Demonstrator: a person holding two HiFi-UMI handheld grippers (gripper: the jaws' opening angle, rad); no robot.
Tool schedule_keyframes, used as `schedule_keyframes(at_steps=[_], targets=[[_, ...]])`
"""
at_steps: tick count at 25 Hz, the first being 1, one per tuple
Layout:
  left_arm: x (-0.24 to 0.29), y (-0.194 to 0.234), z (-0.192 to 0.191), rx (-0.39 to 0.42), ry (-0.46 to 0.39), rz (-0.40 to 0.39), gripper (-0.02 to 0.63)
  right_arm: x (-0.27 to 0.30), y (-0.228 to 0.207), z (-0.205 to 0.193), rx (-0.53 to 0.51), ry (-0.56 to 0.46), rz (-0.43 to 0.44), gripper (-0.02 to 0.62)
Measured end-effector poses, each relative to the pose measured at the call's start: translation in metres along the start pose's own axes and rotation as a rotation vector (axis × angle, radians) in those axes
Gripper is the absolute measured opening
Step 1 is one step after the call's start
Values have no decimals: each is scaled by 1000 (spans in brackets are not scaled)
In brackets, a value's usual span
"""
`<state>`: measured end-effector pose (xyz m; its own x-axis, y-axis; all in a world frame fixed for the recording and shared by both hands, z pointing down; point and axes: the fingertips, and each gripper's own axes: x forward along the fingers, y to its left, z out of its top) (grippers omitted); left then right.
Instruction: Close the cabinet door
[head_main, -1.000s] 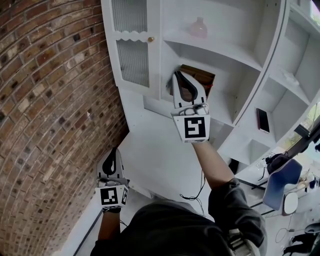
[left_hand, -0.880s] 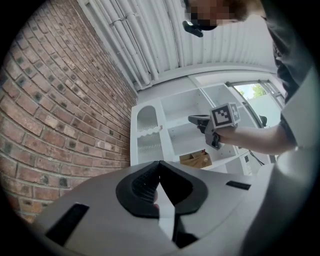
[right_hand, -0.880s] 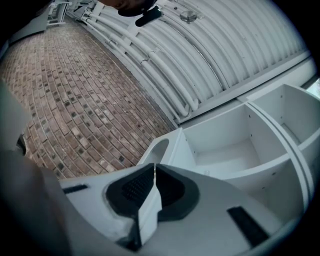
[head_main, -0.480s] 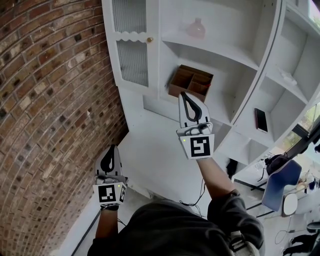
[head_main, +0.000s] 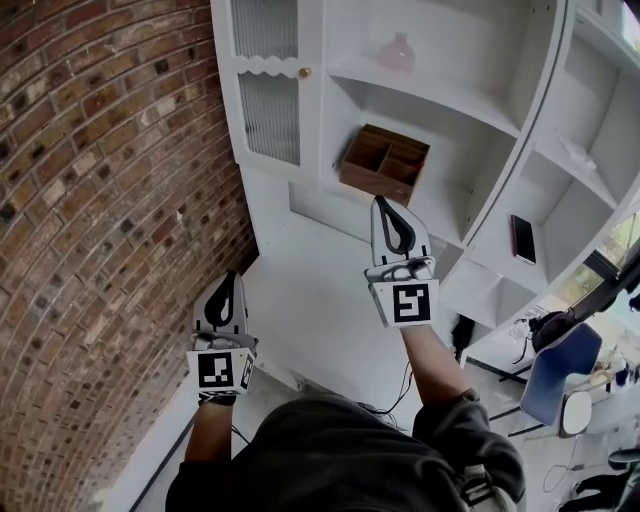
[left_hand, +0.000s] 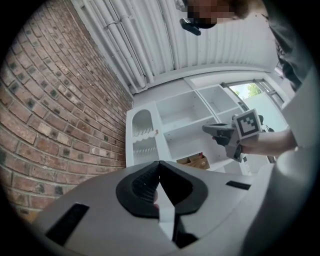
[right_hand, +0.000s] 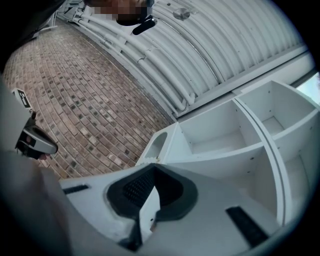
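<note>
Risk of far-left white ribbed-glass cabinet door (head_main: 268, 85) reopening unlatched, grey left gripper (head_main: 227, 285) and right gripper (head_main: 385, 208) pressed together, empty, nearer.

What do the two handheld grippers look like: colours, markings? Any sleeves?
The left gripper and right gripper match: pale grey shells tapering to a point, with black ribbed pads lining a teardrop opening. Each has a white marker cube with black square patterns at its base. The person wears a dark top, sleeves pushed up.

Your cabinet (head_main: 320, 120) runs off top & right edges; pink thing (head_main: 398, 52) on upper shelf (head_main: 450, 97) too blurry to ID.
</note>
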<state>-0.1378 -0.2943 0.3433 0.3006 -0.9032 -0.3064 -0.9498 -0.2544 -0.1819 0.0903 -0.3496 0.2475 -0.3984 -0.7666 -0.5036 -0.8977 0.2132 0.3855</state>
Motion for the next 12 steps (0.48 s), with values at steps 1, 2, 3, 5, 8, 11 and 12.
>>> schedule_keyframes(at_steps=[1, 2, 3, 5, 8, 11, 12], targets=[[1, -2, 0, 1, -2, -6, 3, -2, -1, -1, -2, 1, -3, -2], [1, -3, 0, 1, -3, -10, 3, -3, -1, -1, -3, 3, -4, -2], [1, -4, 0, 2, -4, -13, 3, -4, -1, -1, -4, 4, -4, -2], [2, -5, 0, 5, -6, -16, 3, -6, -1, -1, -4, 3, -3, -2], [3, -4, 1, 5, -12, -16, 3, -8, -2, -1, -2, 7, -6, -2], [3, -4, 2, 3, -17, -16, 3, -9, -3, -1, -4, 12, -9, -2], [4, -4, 2, 2, -18, -16, 3, -10, -3, -1, -5, 12, -9, -2]])
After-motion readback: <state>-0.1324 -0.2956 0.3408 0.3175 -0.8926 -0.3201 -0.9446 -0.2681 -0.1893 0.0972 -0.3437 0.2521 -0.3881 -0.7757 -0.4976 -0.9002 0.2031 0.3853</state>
